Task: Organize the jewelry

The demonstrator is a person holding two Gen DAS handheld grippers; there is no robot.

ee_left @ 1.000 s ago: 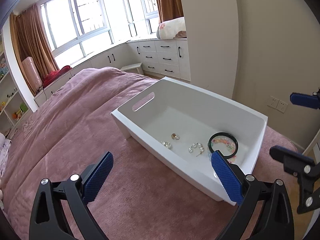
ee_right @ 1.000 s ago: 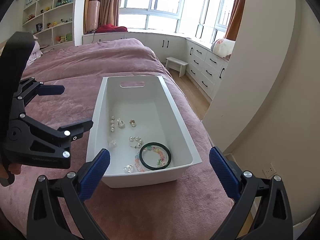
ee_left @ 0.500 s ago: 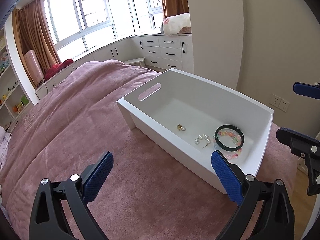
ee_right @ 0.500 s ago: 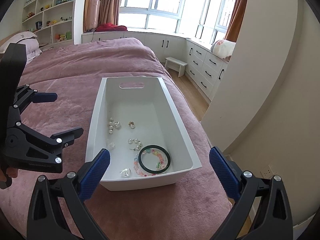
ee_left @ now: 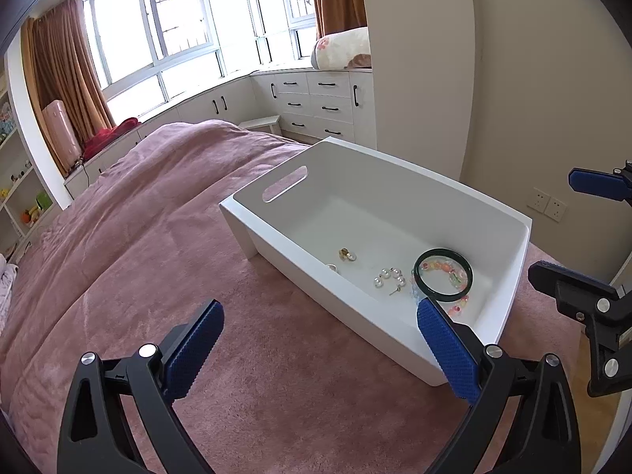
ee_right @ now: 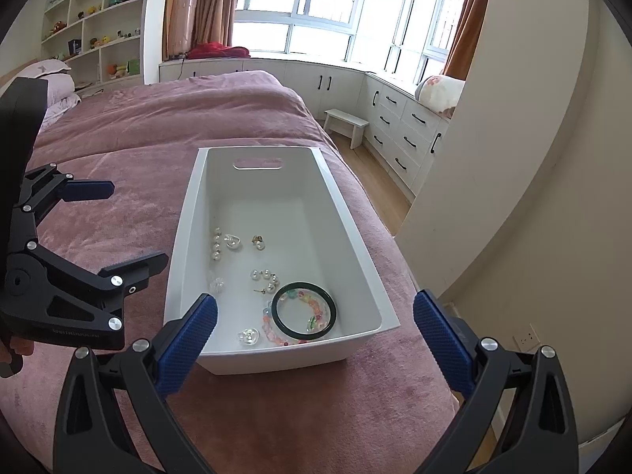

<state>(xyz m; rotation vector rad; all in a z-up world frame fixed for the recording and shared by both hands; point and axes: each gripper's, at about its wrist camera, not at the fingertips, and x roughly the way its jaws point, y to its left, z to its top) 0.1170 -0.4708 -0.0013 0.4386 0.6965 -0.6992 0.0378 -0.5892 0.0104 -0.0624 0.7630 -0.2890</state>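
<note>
Jewelry, a dark bangle (ee_right: 306, 309) over a coloured bead bracelet (ee_right: 276, 331) with pearl pieces (ee_right: 264, 276), lies inside the white bin (ee_right: 379, 296) on the bed (ee_right: 118, 205). Left tool (ee_left: 318, 351) and right tool (ee_right: 316, 339) both gape empty.

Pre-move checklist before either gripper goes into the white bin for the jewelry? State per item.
1. Left gripper open, nothing between its fingers: ok.
2. Right gripper open, holding nothing: ok.
3. White bin sits flat on the pink blanket, upright: ok.
4. Dark green bangle reachable at the bin's near end: ok, but it lies over the coloured bead bracelet, so the two may lift together.
5. Pearl earrings apart from the bangle: ok.
6. Destination for sorted pieces: cannot tell, no tray or divider in view.
</note>
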